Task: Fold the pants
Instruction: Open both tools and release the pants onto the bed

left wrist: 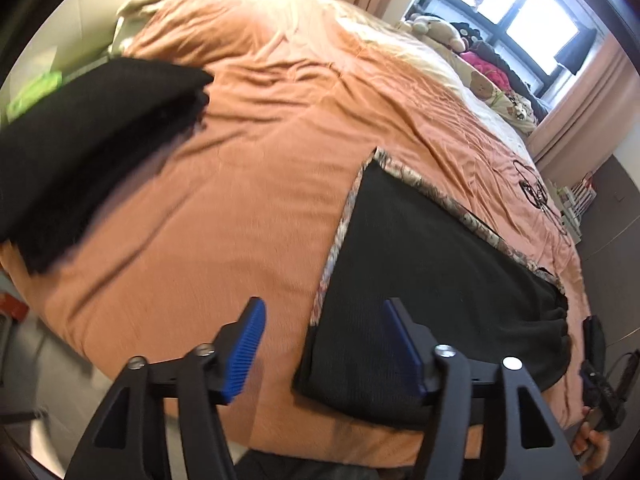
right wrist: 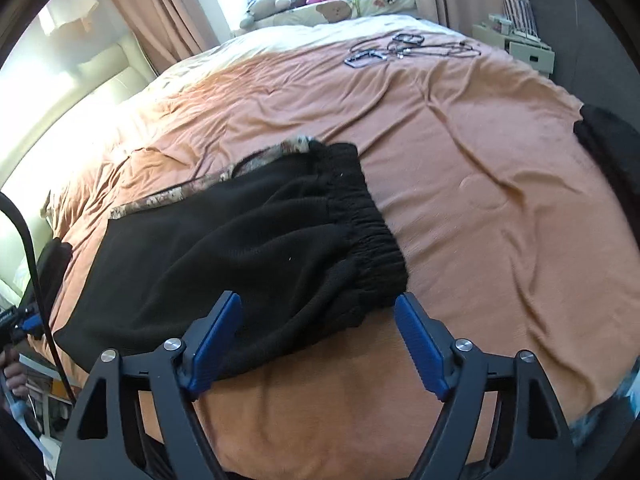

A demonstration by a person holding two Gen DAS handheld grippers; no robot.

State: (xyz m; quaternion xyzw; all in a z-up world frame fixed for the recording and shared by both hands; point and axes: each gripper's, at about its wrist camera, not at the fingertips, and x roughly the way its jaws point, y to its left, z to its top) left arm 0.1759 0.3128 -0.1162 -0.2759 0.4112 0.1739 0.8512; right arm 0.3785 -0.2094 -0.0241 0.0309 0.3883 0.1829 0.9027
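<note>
Right wrist view: black pants flat on the bed, both tongs wide, empty. I'd pinch the waistband corners evenly.

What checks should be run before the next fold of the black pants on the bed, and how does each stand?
1. Left gripper open, holding nothing: ok.
2. Right gripper open, holding nothing: ok.
3. Black pants lying flat: not ok, the cloth near the waistband is bunched.
4. Bedspread bare beside the pants for folding: ok.
5. Patterned cloth under the pants kept out of the grip: cannot tell.
6. Folded black stack apart from the pants: ok.
</note>
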